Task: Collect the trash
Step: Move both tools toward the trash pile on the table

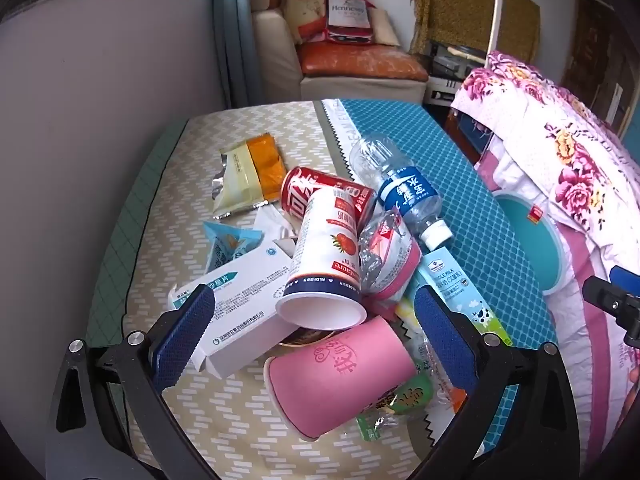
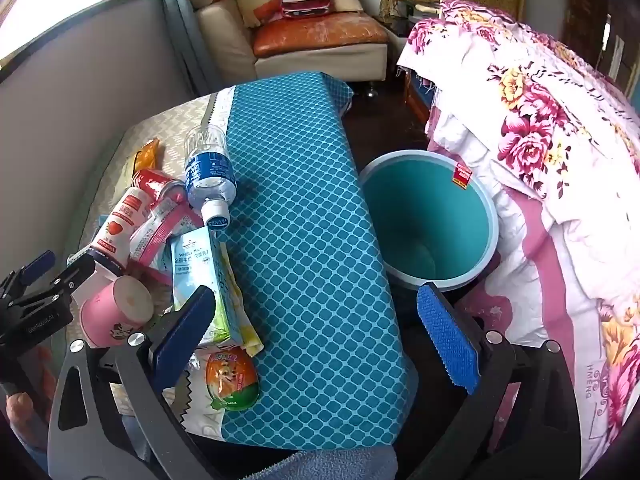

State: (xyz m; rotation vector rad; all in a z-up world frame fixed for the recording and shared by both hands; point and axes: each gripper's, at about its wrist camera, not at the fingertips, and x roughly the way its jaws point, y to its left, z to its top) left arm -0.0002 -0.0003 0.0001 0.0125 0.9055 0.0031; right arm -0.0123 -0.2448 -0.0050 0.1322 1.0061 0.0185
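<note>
A trash pile lies on the table: a pink paper cup (image 1: 344,372), a white strawberry cup (image 1: 326,264), a red cola can (image 1: 308,192), a clear water bottle (image 1: 400,184), a white medicine box (image 1: 240,308), a milk carton (image 1: 460,292) and snack wrappers (image 1: 248,172). My left gripper (image 1: 316,336) is open, its fingers on either side of the two cups. My right gripper (image 2: 316,336) is open and empty over the blue cloth, between the pile and the teal bin (image 2: 430,220). The bin stands on the floor to the table's right and looks empty. The left gripper (image 2: 40,284) shows at the left edge of the right wrist view.
The table (image 2: 304,208) has a beige zigzag cloth and a blue patterned cloth. A grey wall (image 1: 100,120) borders it on the left. A floral quilt (image 2: 540,140) lies right of the bin. A sofa (image 1: 360,68) with bags stands behind.
</note>
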